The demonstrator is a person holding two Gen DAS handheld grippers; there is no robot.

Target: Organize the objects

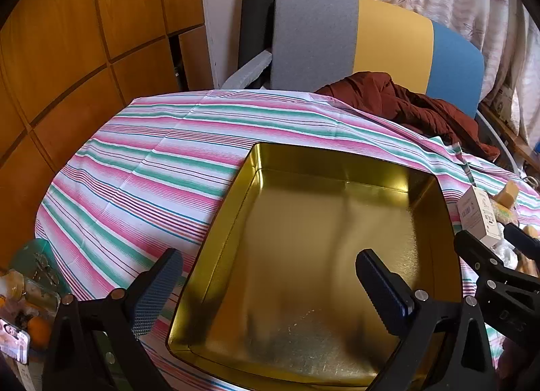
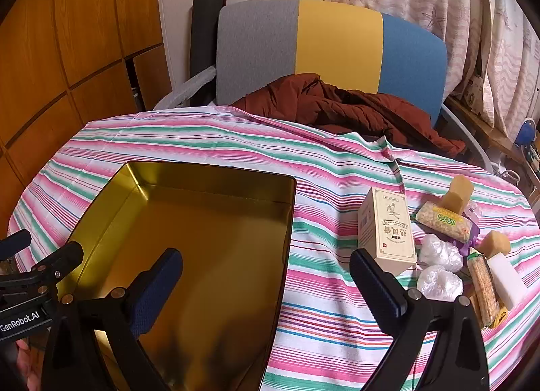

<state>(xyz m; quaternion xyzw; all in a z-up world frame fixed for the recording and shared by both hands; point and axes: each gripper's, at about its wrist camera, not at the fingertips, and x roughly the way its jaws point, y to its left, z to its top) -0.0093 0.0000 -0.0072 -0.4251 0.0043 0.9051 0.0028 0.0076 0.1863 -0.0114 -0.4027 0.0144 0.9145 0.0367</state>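
Both the left gripper and right gripper hang wide open, holding nothing, above the empty gold rectangular metal tin on the striped tablecloth, with the cream cardboard box just right of it.

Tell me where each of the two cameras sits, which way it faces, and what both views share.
Left wrist: on the left gripper, looking forward and down between its open fingers into the empty gold tin; the right gripper shows at the right edge.
Right wrist: on the right gripper, looking down over the tin's right rim and the striped cloth, toward a cream box and wrapped snacks; the left gripper and part of a hand show at left.
Shared: tin, cloth, box, tricolour chair, maroon jacket.
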